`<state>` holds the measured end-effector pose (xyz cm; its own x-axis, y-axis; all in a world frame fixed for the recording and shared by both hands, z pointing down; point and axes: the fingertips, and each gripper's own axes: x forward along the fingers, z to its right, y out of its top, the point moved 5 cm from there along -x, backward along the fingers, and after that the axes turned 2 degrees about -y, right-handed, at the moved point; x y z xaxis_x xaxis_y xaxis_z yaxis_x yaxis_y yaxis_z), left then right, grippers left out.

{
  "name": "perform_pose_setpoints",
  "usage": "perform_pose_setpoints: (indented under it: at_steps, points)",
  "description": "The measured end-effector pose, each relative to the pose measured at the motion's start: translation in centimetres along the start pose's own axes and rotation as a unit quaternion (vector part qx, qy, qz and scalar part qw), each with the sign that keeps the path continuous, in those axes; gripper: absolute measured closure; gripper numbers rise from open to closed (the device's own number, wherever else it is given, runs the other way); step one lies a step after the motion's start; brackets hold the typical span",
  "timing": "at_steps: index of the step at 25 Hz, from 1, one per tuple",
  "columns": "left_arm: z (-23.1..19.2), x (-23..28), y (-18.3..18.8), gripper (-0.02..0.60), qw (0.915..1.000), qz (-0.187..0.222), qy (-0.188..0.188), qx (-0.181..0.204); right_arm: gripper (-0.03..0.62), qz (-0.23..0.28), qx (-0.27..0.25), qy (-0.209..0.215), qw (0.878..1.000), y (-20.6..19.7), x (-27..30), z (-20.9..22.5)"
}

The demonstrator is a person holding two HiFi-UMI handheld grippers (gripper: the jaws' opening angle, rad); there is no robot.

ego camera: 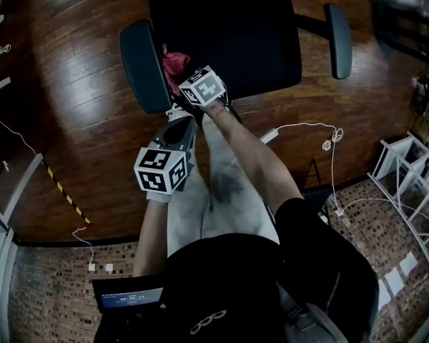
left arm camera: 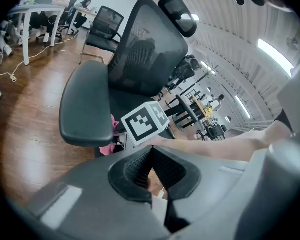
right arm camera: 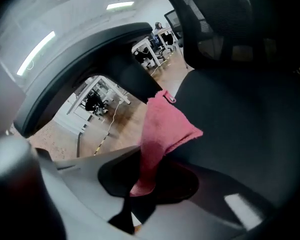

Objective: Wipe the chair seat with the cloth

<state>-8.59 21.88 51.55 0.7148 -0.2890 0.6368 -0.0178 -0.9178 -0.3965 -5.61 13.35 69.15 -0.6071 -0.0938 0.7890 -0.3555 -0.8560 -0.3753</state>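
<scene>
The left gripper [ego camera: 180, 126] was held low in front of the person, aimed at the single chair [ego camera: 237, 27], its jaws closed on nothing. The right arm stretched forward; the right gripper [right arm camera: 144, 180] pinched the one pink cloth [right arm camera: 162, 126] at the seat's [right arm camera: 250, 129] left edge, beside the left of two armrests [ego camera: 144, 63].

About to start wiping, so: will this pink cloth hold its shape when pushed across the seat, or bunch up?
Probably floppy: the cloth folds over itself beyond the right tool gripping it. It looks thin and light, so it may bunch against the seat unless pressed flat.
</scene>
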Motion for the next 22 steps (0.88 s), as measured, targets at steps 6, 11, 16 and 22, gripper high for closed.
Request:
perform_pose_setpoints:
  at_steps: [6, 11, 16, 22]
  points:
    - [2.8, 2.4, -0.2, 0.588, 1.0, 0.003, 0.003, -0.001, 0.528, -0.015, -0.001, -0.031, 0.999, -1.9, -2.5, 4.6]
    - [5.2, 4.4, -1.0, 0.588, 1.0, -0.006, 0.002, 0.002, 0.528, -0.032, 0.023, -0.093, 0.995, -5.3, -6.3, 11.3]
    - [7.9, 6.6, -1.3, 0.588, 0.9997, -0.017, -0.001, 0.017, 0.528, -0.032, 0.047, -0.143, 0.988, -8.1, -11.3, 17.2]
    - [11.1, 9.8, -1.6, 0.588, 0.9987, -0.033, -0.01, 0.038, 0.528, -0.03, 0.062, -0.211, 0.975, -11.0, -17.9, 23.2]
